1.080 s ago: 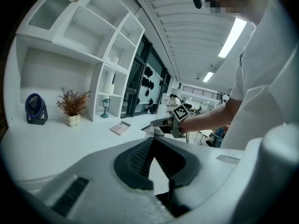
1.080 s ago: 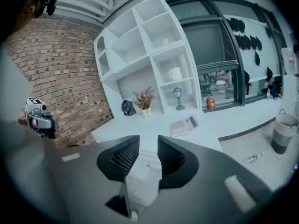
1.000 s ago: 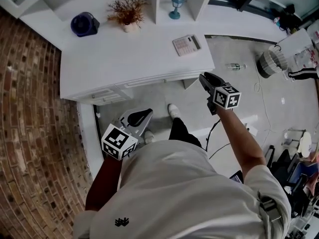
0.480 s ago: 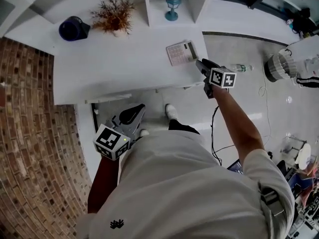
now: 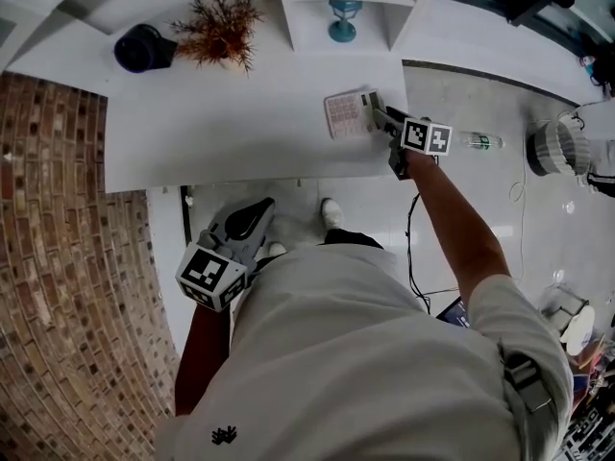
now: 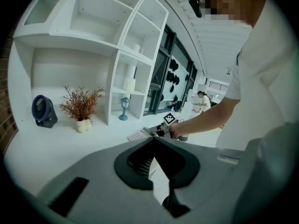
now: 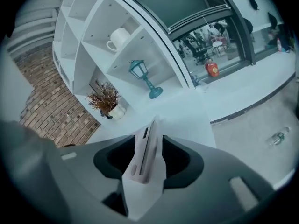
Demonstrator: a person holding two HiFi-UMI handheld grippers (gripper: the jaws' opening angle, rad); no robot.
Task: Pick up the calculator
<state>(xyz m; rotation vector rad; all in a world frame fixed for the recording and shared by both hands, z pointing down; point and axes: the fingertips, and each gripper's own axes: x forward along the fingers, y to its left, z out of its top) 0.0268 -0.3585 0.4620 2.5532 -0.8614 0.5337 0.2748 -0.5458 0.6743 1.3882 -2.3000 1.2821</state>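
The calculator [image 5: 348,113], pale with pinkish keys, lies flat near the right end of the white desk [image 5: 231,133]. My right gripper [image 5: 378,115] has reached its right edge. Its jaws are opening, and the calculator's edge [image 7: 145,153] stands between them with a dark gap on either side. My left gripper [image 5: 259,209] hangs low in front of the desk, well short of the calculator, its tips together and nothing in them. From the left gripper view the calculator [image 6: 138,135] and the right gripper [image 6: 156,132] show small beyond the closed tips.
A dark blue fan [image 5: 142,48] and a dried plant [image 5: 219,29] stand at the desk's back left. A teal lantern [image 5: 343,17] sits in the shelf unit. A brick wall [image 5: 58,257] runs along the left. On the floor lie a bottle [image 5: 480,142] and a round white appliance [image 5: 553,147].
My right gripper has travelled from in front of the desk up to the calculator's right edge. The left gripper stays low before the desk, shifted only slightly.
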